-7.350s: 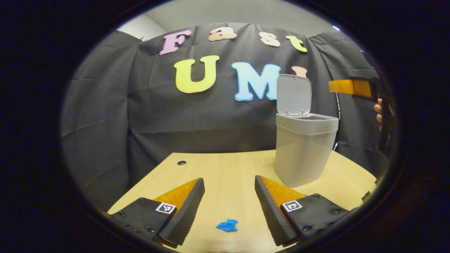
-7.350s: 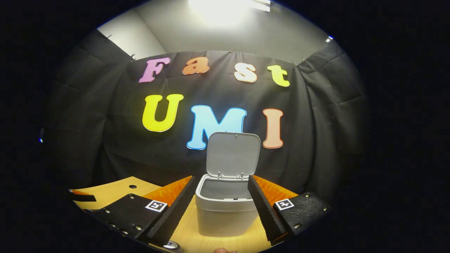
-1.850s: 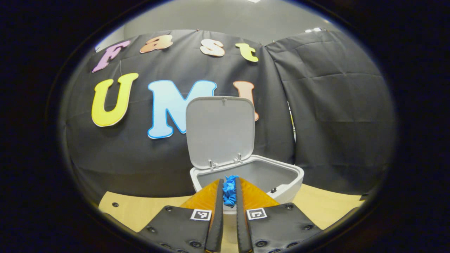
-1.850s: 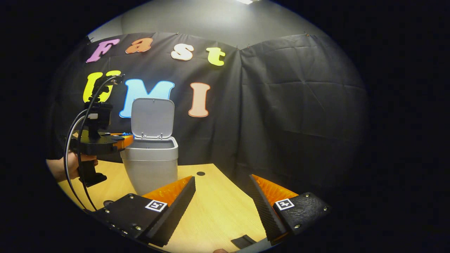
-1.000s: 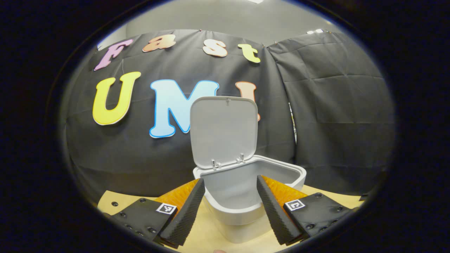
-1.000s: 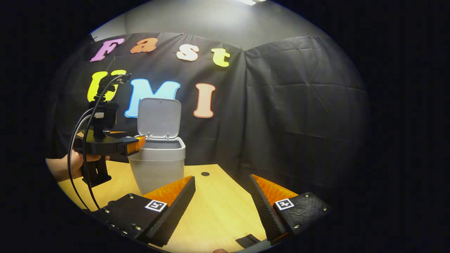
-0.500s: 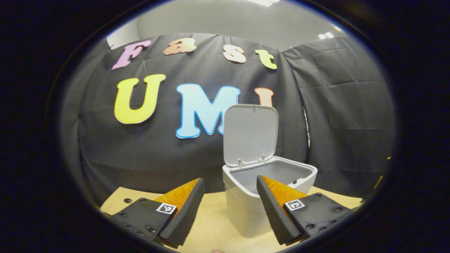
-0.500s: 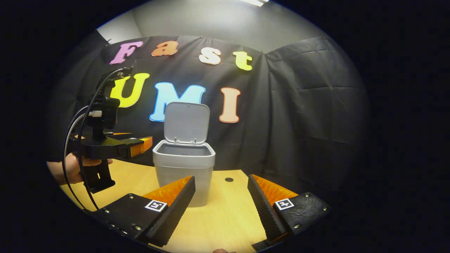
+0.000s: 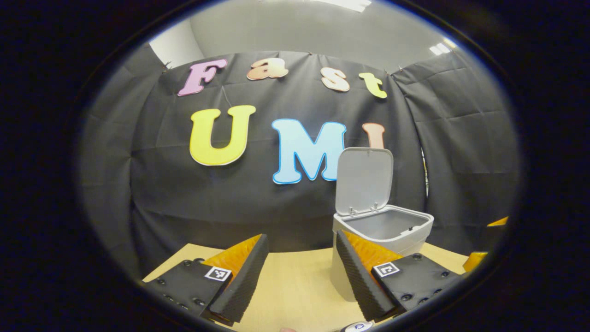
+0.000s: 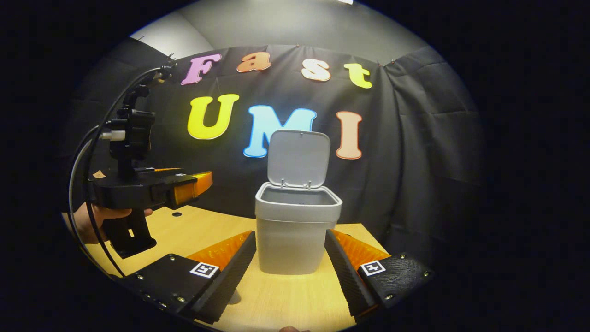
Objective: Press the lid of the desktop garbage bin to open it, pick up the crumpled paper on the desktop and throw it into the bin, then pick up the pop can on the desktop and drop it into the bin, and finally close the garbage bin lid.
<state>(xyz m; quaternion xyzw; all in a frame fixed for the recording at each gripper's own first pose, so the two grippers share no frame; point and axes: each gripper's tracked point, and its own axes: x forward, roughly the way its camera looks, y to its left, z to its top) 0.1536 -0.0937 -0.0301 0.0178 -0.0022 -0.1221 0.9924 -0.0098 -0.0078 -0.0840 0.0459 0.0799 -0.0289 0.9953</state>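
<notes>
The grey desktop bin (image 9: pixel 368 272) stands on the wooden table with its lid (image 9: pixel 364 180) swung up; in the right gripper view the bin (image 10: pixel 297 235) is dead ahead, lid (image 10: pixel 299 157) upright. My left gripper (image 9: pixel 299 272) is open and holds nothing, with the bin just past its right finger. It also appears at the left of the right gripper view as the left gripper (image 10: pixel 193 180), held by a hand (image 10: pixel 87 221) and pointing toward the bin. My right gripper (image 10: pixel 290 272) is open, the bin's base framed between its fingers. A round white-and-blue top (image 9: pixel 358 326), perhaps the pop can, peeks in at the bottom edge.
The wooden table (image 10: pixel 203 226) runs back to the black cloth wall, with a small cable hole (image 10: pixel 176 214) left of the bin. Cables (image 10: pixel 85 152) loop from the left gripper's camera mount. Orange parts of the other gripper (image 9: pixel 474 260) sit at the far right.
My left gripper opened over the bin and the blue paper left its fingers; it has since drawn back to the left. My right gripper has swung to face the bin.
</notes>
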